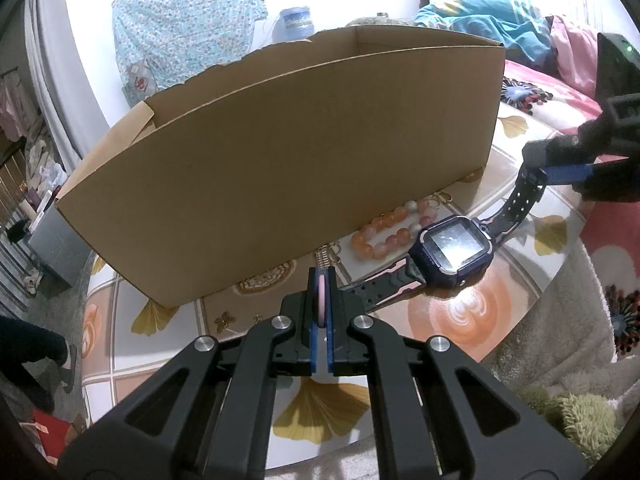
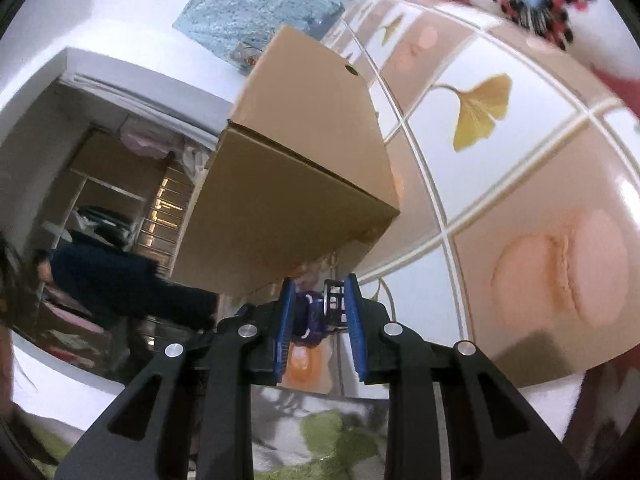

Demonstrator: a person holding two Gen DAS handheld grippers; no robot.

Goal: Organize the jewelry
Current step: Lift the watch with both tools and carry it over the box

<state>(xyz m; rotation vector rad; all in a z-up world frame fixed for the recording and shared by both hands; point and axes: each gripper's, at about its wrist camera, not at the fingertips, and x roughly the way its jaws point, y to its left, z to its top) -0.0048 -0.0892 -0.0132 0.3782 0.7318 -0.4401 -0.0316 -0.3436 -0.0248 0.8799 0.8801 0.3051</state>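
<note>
A purple-cased watch (image 1: 454, 246) is seen lying face up on the patterned bench (image 1: 472, 320), just beside the lower right corner of an open cardboard box (image 1: 280, 168). One end of its black and pink strap is clamped edge-on between the blue pads of the left hand-held gripper (image 1: 320, 280), whose jaws are pressed almost fully together on that thin strip. The other end of the strap, black and perforated, is stretched toward the right edge of the left wrist view, where it is gripped by the right hand-held gripper (image 1: 560, 172); so the watch is held at both ends, though whether its case rests on the bench or is lifted just clear of it cannot be told. In the right wrist view the right hand-held gripper (image 2: 320, 300) is shown with its jaws only partly closed, the perforated strap and part of the purple case being seen between the blue pads; the near part is blurred, so the exact contact is probably on the strap's width. A bracelet of orange and white beads (image 1: 384, 232) is laid on the bench between the watch and the box wall, touching or nearly touching the watch case. A pink floral blanket (image 1: 560, 92) is spread beyond the bench on the right.
</note>
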